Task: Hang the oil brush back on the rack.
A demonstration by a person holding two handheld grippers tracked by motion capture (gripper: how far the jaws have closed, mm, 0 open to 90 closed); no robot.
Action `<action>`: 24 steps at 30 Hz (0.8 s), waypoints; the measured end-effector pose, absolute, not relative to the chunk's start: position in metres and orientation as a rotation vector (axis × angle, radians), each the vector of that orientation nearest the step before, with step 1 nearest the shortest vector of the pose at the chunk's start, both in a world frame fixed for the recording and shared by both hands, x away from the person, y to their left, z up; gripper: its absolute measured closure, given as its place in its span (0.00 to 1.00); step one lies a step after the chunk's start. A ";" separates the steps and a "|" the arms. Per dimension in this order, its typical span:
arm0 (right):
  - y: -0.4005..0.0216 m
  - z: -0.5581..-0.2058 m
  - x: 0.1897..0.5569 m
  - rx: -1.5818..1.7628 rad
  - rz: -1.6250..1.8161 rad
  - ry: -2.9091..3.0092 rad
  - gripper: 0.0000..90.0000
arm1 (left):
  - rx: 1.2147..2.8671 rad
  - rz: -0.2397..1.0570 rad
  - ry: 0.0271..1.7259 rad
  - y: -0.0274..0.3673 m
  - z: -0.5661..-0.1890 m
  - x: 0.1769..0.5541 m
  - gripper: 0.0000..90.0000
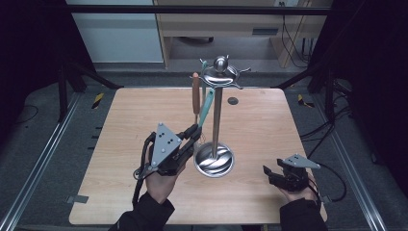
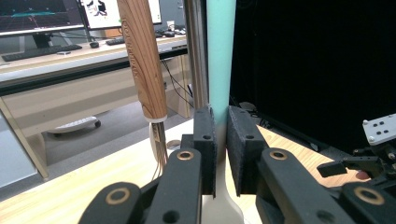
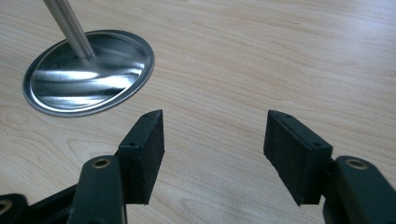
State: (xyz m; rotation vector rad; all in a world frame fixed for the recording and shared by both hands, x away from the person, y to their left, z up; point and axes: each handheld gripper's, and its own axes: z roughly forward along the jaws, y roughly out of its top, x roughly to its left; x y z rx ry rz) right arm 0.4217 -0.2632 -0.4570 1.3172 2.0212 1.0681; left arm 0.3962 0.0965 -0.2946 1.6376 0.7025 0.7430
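At the centre of the high view, the left tool (image 1: 192, 136) is clenched on the teal plastic utensil handle (image 2: 220, 56) hanging from a steel utensil stand (image 1: 215, 120) on the wooden table (image 1: 120, 144), likely to unhook it. A wooden-handled whisk (image 2: 142, 60) hangs beside. At lower right, the right tool (image 3: 212, 154) rests released, spare.

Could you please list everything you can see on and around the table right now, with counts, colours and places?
Shiny steel utensil stand with round base and hooked top: one, silver, centre of table.
Teal-handled utensil: one, hanging from the stand, clamped low down.
Wooden-handled whisk: one, brown, hanging left of the teal one.
Light wooden table: one.
Desk with monitors: background of the left gripper view.
Left gripper: black, shut on the teal handle.
Right gripper: black, open, resting at the table's right front.
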 end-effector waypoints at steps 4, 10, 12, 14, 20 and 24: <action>-0.263 -0.457 0.422 1.318 1.068 2.023 0.42 | 1.630 0.748 0.710 0.093 -0.296 0.399 0.91; -0.263 -0.457 0.422 1.317 1.069 2.022 0.42 | 1.618 0.761 0.717 0.088 -0.298 0.404 0.91; -0.263 -0.457 0.422 1.317 1.070 2.022 0.42 | 1.616 0.764 0.718 0.087 -0.299 0.406 0.91; -0.263 -0.457 0.422 1.318 1.070 2.022 0.42 | 1.612 0.767 0.721 0.086 -0.300 0.407 0.91; -0.263 -0.457 0.422 1.317 1.071 2.022 0.42 | 1.597 0.768 0.730 0.081 -0.303 0.411 0.90; -0.263 -0.457 0.422 1.316 1.072 2.022 0.42 | 1.593 0.764 0.730 0.081 -0.303 0.413 0.91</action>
